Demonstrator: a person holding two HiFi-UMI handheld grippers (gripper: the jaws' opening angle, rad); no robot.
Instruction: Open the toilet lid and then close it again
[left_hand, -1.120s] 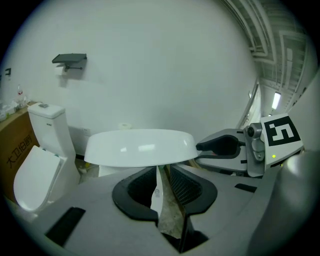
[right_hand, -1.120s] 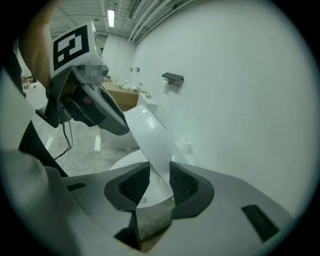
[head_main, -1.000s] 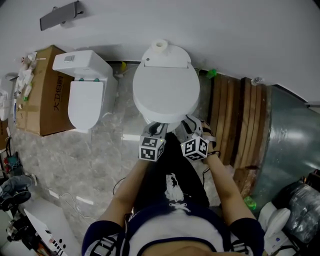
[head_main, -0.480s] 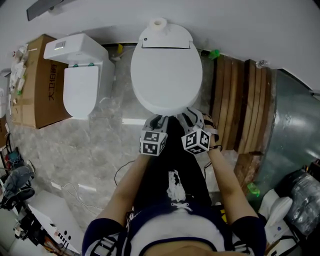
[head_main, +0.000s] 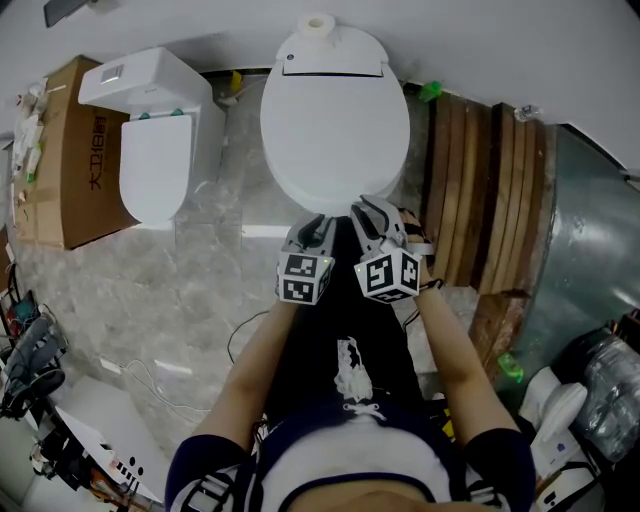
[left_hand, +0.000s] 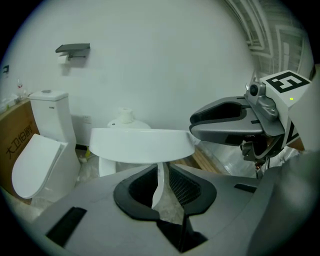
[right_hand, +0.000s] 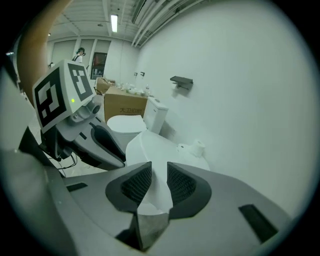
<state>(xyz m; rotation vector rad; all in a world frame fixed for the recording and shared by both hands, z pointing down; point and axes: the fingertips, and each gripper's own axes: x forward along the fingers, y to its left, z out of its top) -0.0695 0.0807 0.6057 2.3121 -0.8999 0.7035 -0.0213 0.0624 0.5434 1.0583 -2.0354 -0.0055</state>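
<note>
So, far left of the toilet sits a cardboard box, with a second toilet between the two. The toilet lid is down, flat on the bowl. At the toilet's front rim, the left gripper has its jaws only a narrow slit apart, nothing in them. Just beside it at that rim, the right gripper is a bit wider, jaws just been closing, with the lid's front edge in the gap. Wooden planks lie right of the toilet.
</note>
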